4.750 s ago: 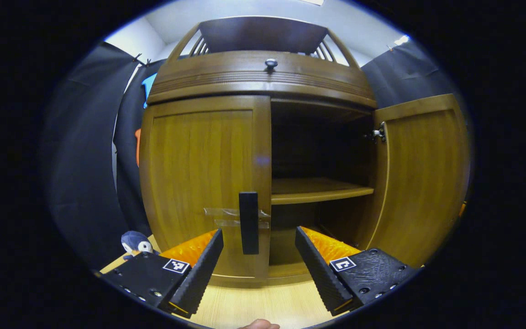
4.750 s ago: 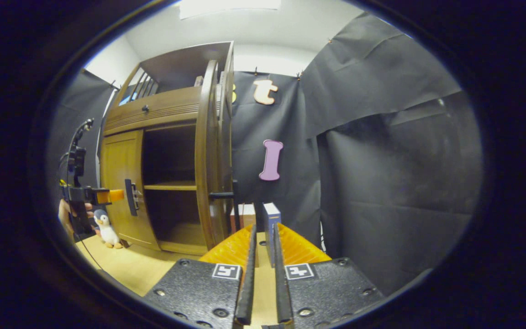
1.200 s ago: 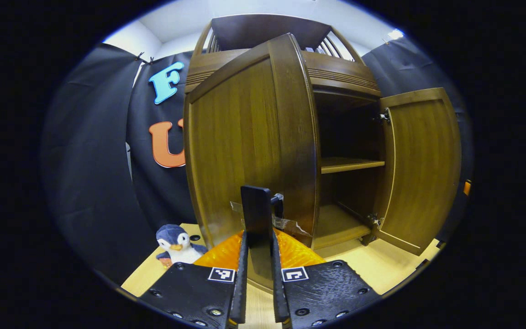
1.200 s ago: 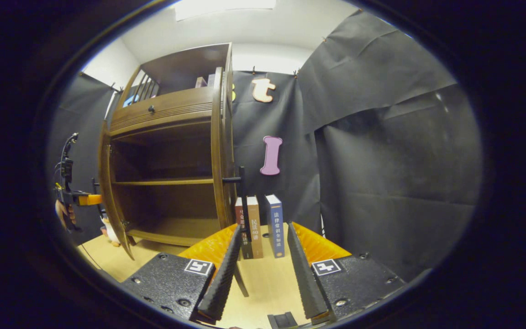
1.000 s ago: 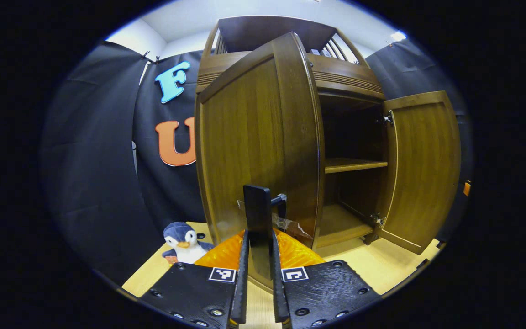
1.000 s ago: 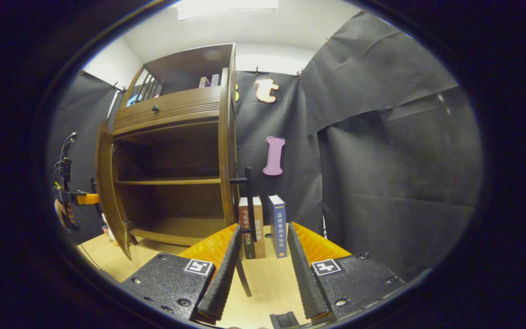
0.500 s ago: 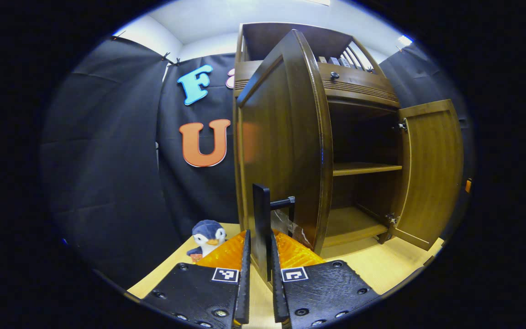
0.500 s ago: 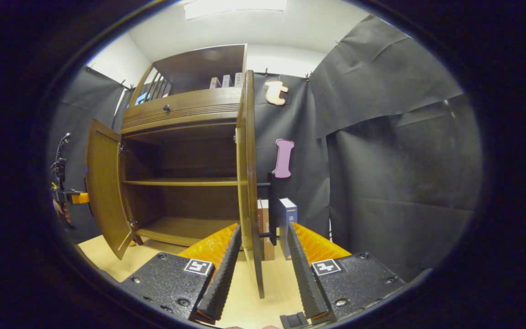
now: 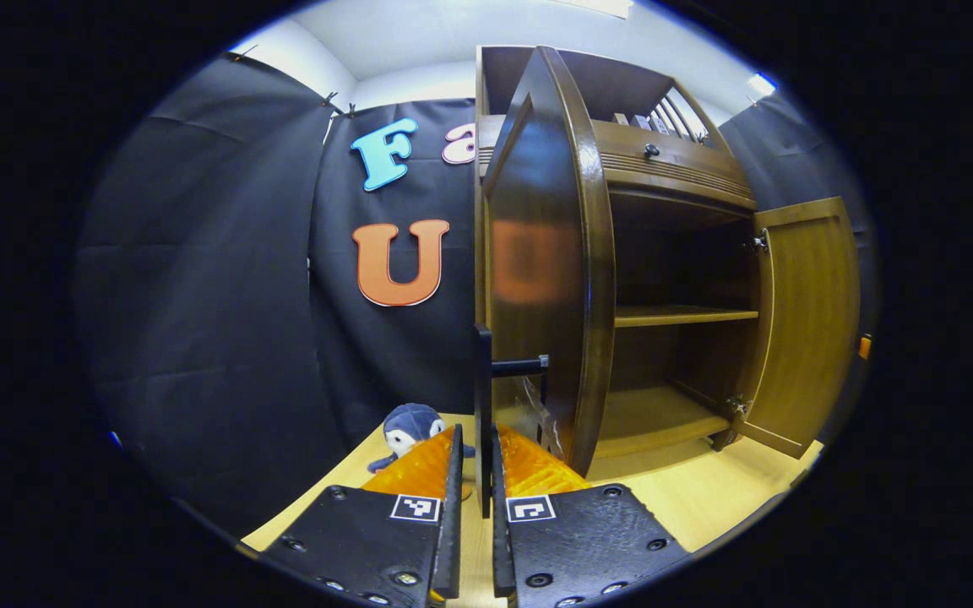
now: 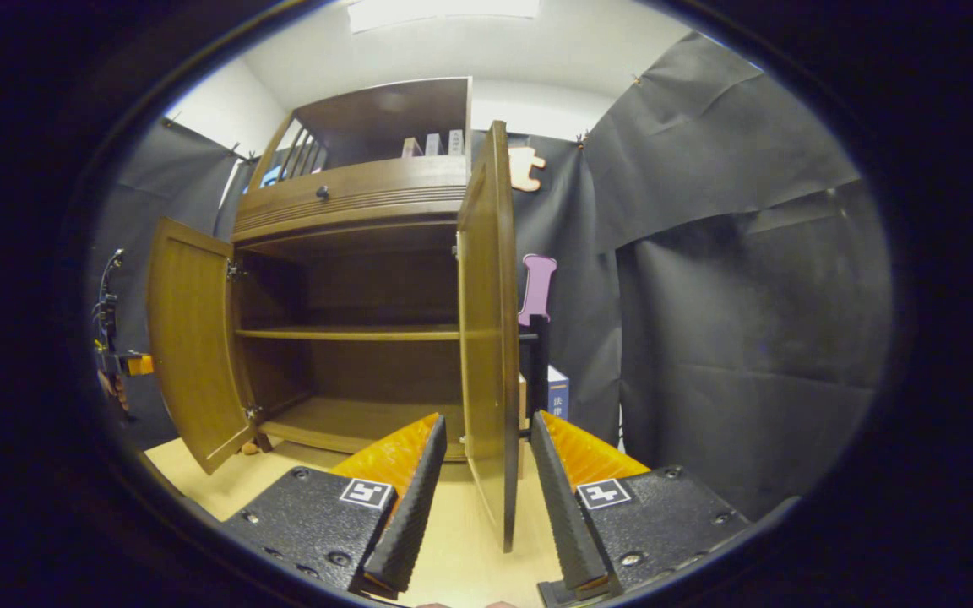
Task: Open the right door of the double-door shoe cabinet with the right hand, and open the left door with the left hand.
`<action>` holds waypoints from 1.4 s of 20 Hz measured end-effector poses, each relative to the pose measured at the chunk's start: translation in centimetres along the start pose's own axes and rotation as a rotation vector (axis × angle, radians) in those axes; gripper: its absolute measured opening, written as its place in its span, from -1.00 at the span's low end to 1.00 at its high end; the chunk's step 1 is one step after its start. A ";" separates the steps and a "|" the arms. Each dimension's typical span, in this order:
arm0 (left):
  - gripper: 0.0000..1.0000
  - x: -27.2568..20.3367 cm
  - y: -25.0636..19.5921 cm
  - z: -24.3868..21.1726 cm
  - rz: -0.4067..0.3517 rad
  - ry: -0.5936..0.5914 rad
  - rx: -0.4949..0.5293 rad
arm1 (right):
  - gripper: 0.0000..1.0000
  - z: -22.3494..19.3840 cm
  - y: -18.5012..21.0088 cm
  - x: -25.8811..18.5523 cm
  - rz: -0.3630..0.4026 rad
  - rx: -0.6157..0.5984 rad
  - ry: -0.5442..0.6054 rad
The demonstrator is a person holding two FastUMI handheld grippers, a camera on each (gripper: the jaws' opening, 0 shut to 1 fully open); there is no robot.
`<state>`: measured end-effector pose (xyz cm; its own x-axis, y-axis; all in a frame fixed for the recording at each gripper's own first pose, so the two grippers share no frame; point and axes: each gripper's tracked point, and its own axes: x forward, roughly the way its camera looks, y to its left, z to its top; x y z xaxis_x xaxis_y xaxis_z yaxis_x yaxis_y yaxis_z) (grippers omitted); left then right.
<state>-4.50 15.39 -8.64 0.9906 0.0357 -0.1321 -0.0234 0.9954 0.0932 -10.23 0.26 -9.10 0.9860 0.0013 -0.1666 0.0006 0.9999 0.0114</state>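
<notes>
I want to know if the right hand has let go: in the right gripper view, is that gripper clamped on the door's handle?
No: the right gripper is open, its fingers apart on either side of the right door.

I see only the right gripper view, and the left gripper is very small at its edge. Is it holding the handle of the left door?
Observer: Yes. In the left gripper view, the left gripper is shut on the left door's handle, a dark vertical bar.
Operator: Is anything standing on the outer side of that door?
Observer: A plush penguin sits low on the wooden surface, on the outer side of the left door, just past the gripper's fingers.
</notes>
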 end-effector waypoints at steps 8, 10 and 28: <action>-0.69 -0.5 2.7 -0.2 -0.016 -0.026 -0.024 | 0.36 -0.1 2.5 1.0 0.024 -0.018 0.008; -0.67 -0.4 3.1 -0.2 -0.022 -0.029 -0.023 | 0.36 -0.3 2.8 1.1 0.029 -0.023 0.010; 0.04 -5.3 4.9 3.4 0.053 -0.103 -0.018 | 0.33 4.1 4.9 0.0 0.060 -0.045 -0.067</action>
<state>-9.40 19.73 -4.10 0.9965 0.0803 -0.0249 -0.0781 0.9937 0.0799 -9.55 5.13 -5.02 0.9931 0.0616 -0.1001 -0.0644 0.9976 -0.0253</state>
